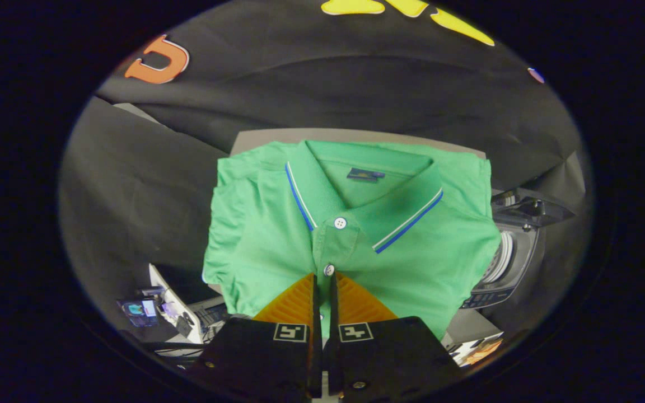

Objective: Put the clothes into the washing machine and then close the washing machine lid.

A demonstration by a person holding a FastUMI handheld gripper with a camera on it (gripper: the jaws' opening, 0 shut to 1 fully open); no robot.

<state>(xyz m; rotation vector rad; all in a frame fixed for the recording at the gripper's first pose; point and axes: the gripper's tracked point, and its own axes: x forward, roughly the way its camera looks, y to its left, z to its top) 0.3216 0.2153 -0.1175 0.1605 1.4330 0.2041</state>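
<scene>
A folded green polo shirt (277,235) with a blue-and-white trimmed collar and white buttons hangs just ahead of the fingers, covering most of a grey table top (356,134). My gripper (323,275) is shut on the shirt's button placket, with the fabric pinched in the thin gap between the two fingers, just below the lower button. To the right, partly hidden behind the shirt's edge, a small washing machine (510,263) shows its drum opening and control panel. Its dark lid (529,208) stands raised.
Black cloth walls surround the table at the back and on both sides. Below on the left lies a desk with a white device (174,305) and small gadgets (140,310). A white and orange item (479,351) lies below the washing machine.
</scene>
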